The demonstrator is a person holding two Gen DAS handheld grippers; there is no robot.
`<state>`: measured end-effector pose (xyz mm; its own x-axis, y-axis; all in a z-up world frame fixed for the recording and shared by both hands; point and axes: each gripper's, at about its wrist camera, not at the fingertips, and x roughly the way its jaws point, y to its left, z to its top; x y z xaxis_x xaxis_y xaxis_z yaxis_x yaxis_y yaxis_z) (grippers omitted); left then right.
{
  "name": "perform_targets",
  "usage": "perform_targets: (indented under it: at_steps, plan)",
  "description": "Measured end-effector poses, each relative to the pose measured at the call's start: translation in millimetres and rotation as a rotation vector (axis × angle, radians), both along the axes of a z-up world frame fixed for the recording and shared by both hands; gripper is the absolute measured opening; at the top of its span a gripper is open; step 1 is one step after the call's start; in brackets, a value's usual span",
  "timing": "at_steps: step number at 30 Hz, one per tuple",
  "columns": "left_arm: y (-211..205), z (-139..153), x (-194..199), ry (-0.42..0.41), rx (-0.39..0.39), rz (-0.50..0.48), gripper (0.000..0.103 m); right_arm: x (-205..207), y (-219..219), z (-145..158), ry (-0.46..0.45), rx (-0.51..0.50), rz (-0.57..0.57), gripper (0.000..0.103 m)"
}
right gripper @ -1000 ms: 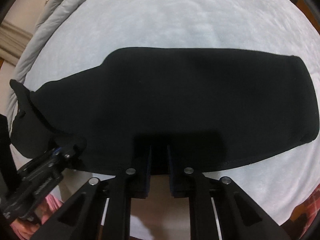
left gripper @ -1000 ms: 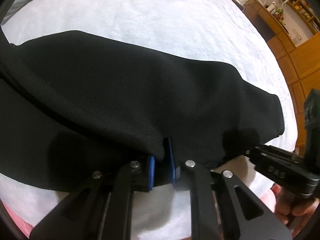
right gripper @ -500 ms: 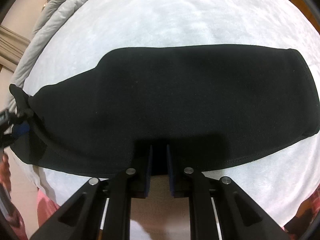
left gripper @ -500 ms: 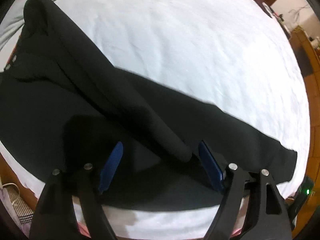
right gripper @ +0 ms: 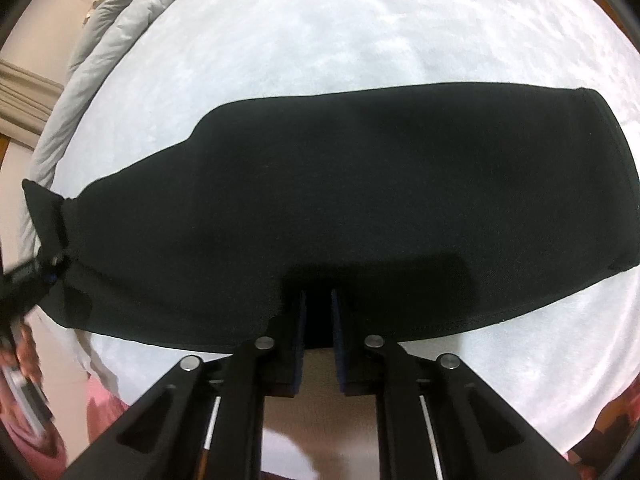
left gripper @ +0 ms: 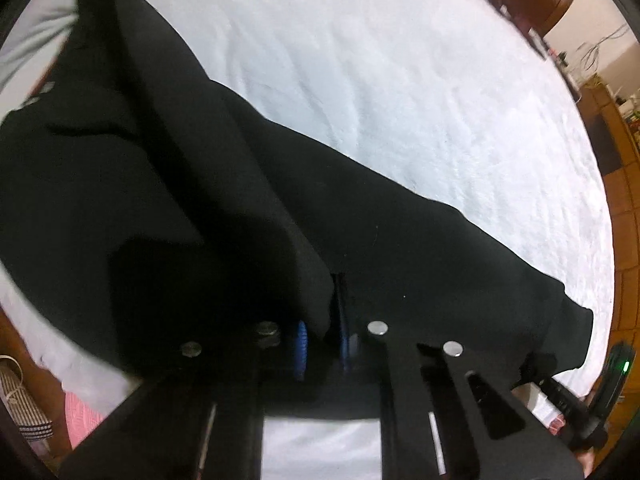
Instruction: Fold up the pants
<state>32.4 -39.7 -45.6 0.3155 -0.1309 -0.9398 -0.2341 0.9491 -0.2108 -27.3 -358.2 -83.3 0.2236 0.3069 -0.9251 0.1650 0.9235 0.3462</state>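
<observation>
Currently: black pants, soft, limp knit, light, across the white bedspread. My left gripper has just closed, pinching a raised fold lower centre; right gripper clamps the near hem. I'd grip edges.

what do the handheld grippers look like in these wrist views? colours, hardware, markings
Both are matte black linkage frames with triangular cutouts and silver pivot pins. The left gripper has ribbed blue pads; the right gripper has darker blue pads. In the left wrist view a green LED glows on the right unit's body. Pink clothing shows at the frame edge.
</observation>
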Motion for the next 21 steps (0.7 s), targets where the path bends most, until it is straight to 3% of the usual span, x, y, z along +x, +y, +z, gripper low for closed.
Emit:
perform_targets:
  at_steps: [4, 7, 10, 13, 15, 21]
  plan:
    - [-10.6, 5.5, -46.9, -0.108, 0.069, -0.016, 0.009, -0.1, -9.2, -1.9, 0.025, 0.034, -0.002, 0.007]
    - [-14.1, -10.7, -55.4, -0.094, 0.082, -0.026, 0.010, 0.9, -8.0, 1.5, 0.035, 0.012, 0.014, 0.008]
    - [-10.7, -25.5, -54.3, -0.093, 0.065, -0.007, 0.010, 1.8, 5.3, 16.9, 0.015, -0.057, 0.035, 0.018]
    - [-15.5, -27.8, -57.0, -0.107, 0.081, -0.012, 0.010, 3.4, 36.3, 39.2, -0.059, -0.096, 0.102, 0.019]
    - [-10.0, -29.9, -54.8, -0.104, 0.061, -0.006, 0.010, 7.0, 66.1, 47.4, -0.086, -0.065, 0.168, 0.019]
    - [2.2, -30.2, -53.1, -0.099, 0.032, -0.006, 0.011, 18.8, 151.7, 40.1, -0.080, -0.008, 0.315, 0.018]
